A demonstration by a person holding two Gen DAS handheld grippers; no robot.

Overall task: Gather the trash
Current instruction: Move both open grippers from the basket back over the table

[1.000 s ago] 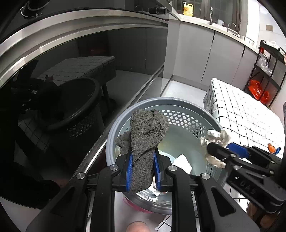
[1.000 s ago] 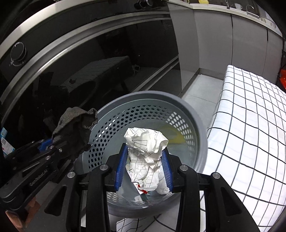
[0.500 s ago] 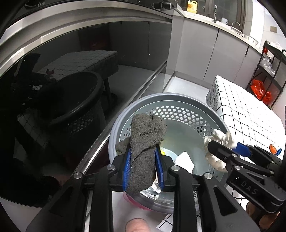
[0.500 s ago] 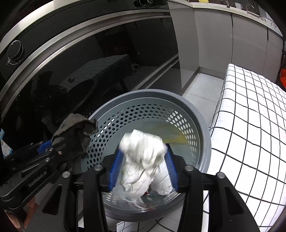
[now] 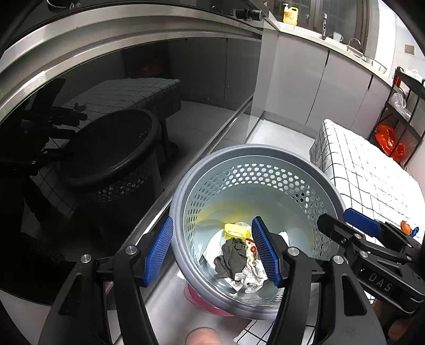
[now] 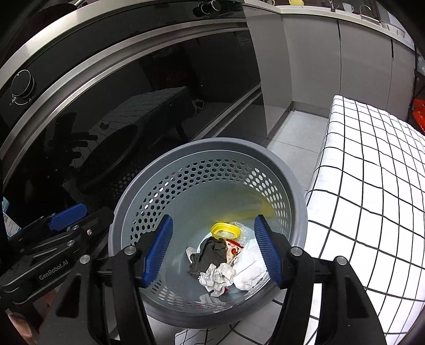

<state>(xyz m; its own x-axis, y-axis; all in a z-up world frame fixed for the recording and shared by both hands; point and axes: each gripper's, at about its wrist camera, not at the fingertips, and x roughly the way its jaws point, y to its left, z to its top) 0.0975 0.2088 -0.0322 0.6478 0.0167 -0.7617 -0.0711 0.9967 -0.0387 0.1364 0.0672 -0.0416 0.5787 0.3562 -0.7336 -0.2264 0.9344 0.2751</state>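
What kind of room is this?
Most likely a home kitchen: a counter with a sink tap, grey cabinets, and a glass-fronted oven with a dial.

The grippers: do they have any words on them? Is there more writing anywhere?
"DAS" on the right gripper.
"GenRobot.AI" on the left gripper.
A small character by the knob at the top of the left view: too small to read.
Sticker at the left edge: too blurred to read.
Yellow bottle label: too small to read.
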